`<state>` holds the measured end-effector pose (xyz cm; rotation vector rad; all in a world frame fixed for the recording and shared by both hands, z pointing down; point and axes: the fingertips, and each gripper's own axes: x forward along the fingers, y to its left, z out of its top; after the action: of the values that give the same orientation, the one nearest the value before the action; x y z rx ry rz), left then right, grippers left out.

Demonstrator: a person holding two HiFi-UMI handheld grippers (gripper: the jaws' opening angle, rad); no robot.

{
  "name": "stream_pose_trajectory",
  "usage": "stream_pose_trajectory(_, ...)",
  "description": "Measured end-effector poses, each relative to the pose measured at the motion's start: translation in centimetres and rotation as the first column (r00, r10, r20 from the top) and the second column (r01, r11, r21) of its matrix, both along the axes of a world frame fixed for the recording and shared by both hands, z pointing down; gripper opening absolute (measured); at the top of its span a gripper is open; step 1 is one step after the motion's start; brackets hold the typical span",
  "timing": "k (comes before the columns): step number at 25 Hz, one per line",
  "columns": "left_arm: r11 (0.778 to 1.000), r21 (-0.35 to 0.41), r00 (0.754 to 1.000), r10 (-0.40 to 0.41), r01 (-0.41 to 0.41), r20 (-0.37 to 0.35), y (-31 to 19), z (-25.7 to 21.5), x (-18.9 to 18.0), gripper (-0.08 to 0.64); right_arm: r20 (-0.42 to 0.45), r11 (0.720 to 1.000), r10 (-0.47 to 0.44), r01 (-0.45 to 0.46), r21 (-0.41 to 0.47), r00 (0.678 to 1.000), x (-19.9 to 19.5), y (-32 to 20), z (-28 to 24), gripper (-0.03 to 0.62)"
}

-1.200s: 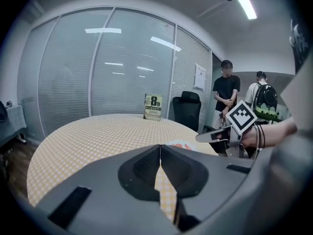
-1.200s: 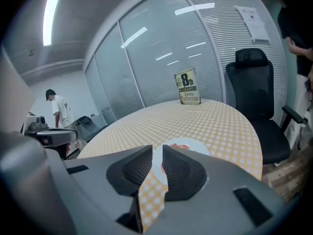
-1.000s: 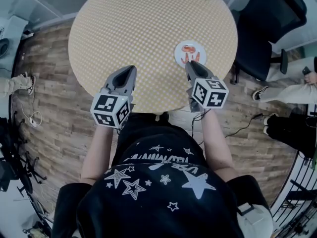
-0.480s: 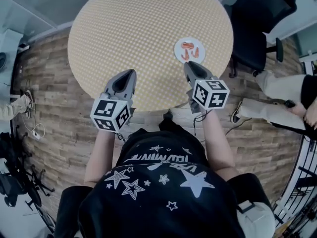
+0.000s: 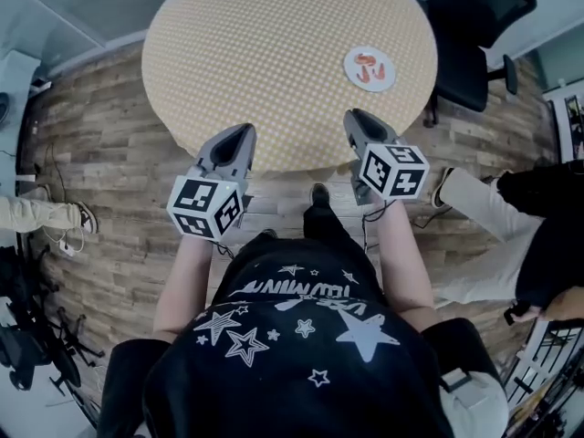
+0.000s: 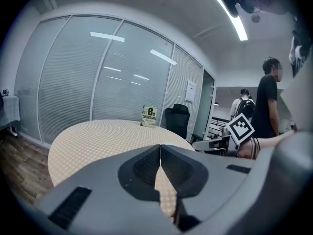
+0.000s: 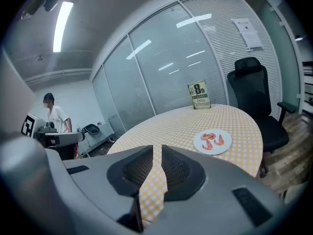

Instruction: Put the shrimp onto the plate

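Plate point(image 5: 385, 74) point(image 7: 213, 151): white, lies flat on the round yellow-checked table point(image 5: 274, 53) point(image 7: 181, 124), near the table's rim on the person's right. Taken as the reference for all positions.

Shrimp point(image 5: 367, 66) point(image 7: 209, 139): orange-red pieces, all lying inside the plate. The count is not certain at this size; the right gripper view shows about three.

Right tongs point(image 5: 356, 117) point(image 7: 156, 148): at the table's near rim, just nearer the person than the plate and apart from it. Jaws stand a narrow slit apart, nothing in the slit, only checked cloth seen through it. In the right gripper view the plate lies ahead and to the right of the jaw tips.

Left tongs point(image 5: 239, 133) point(image 6: 160, 147): well to the left of the plate, also at the near rim. Jaw tips meet; nothing held.

Beyond the plate, at the far rim, a book point(image 7: 198, 96) point(image 6: 149, 116) stands upright. A black office chair point(image 5: 479, 26) point(image 7: 252, 97) stands on the wood floor on the plate's side of the table, to the right of it.
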<state>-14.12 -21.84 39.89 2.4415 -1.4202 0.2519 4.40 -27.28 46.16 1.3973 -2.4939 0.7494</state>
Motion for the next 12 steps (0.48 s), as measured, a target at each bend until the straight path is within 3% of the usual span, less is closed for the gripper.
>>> stream_pose_trajectory(12, 0.991, 0.048, 0.991, 0.127, -0.125, -0.046, 7.5, -1.0, -3.2, 0.011, -0.025, 0.987, 0.157, -0.156, 0.034, 0.987, -1.0, 10.6, -1.7, 0.066)
